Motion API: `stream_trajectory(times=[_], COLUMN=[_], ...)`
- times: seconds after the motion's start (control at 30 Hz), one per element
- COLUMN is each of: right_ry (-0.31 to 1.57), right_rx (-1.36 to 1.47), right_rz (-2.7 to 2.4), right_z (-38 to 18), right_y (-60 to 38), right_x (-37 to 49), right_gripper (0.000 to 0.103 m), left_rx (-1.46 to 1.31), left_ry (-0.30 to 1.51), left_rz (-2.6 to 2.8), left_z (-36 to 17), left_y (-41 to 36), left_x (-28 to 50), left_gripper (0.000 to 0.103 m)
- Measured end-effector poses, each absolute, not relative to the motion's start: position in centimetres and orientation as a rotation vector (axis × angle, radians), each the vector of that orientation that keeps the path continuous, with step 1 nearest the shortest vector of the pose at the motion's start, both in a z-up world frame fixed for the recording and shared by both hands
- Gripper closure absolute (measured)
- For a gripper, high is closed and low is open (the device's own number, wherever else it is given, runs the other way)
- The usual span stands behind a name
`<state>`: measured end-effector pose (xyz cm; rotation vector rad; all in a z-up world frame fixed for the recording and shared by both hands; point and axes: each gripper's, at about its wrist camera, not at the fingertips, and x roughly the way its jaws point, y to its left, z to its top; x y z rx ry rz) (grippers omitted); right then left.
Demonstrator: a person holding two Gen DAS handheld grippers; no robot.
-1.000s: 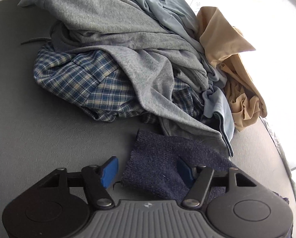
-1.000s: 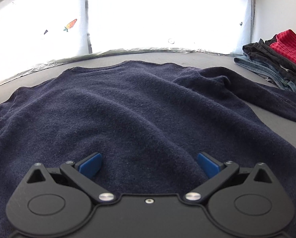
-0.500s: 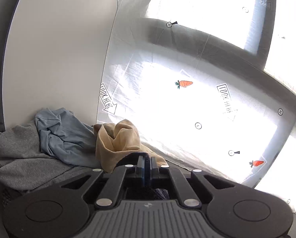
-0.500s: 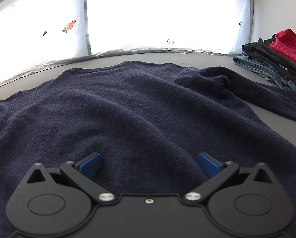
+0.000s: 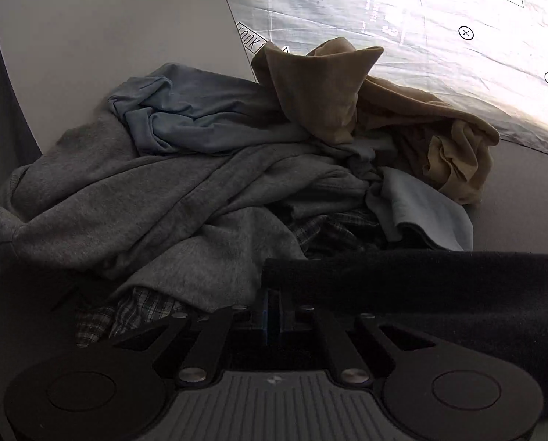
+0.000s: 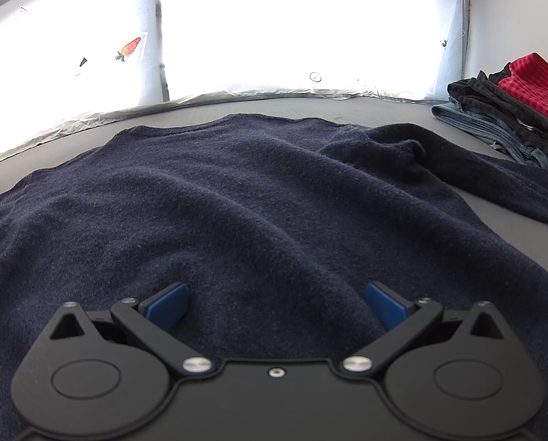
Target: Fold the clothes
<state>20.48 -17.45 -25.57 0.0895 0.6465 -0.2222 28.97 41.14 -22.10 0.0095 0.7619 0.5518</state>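
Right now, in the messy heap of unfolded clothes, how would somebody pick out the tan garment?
Find the laundry heap against the white wall, beside the bright carrot-print curtain. The tan garment sits at its curtain end, behind the light blue garment. It alone is sandy brown and stands up in a peak.

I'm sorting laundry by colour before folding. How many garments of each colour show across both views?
Navy: 1, the dark navy knit sweater
Grey: 1, the grey jersey sweatshirt
Light blue: 1, the light blue crumpled shirt
Tan: 1, the tan crumpled garment
Blue plaid: 1, the blue plaid shirt
Red: 1, the red checked folded garment
Black: 1, the black folded garment
Denim blue: 1, the folded blue jeans
Total: 8
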Motion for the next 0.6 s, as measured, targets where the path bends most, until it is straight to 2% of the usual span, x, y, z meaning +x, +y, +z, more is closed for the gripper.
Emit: stream_trajectory(times=[0.17,0.37,0.6], right_ry=[0.647,0.646,0.647], right_rx=[0.089,0.089,0.091], right_rz=[-0.222,-0.222,-0.222], right_z=[-25.6,-25.6,-25.6], right_y=[-17.4,-17.5,-17.5], right_x=[20.5,20.4,20.4], right_gripper=[0.0,0.0,0.0], left_rx=[0.076,-0.104,-0.33], left_ry=[0.772,0.67,0.702], left_rz=[0.578,0.479,0.143], left_z=[-22.7,-18.0,-15.2], left_y=[39.8,37.7,29.9], left_x=[29.2,28.2,28.5], left_gripper=[0.096,0.097,0.098])
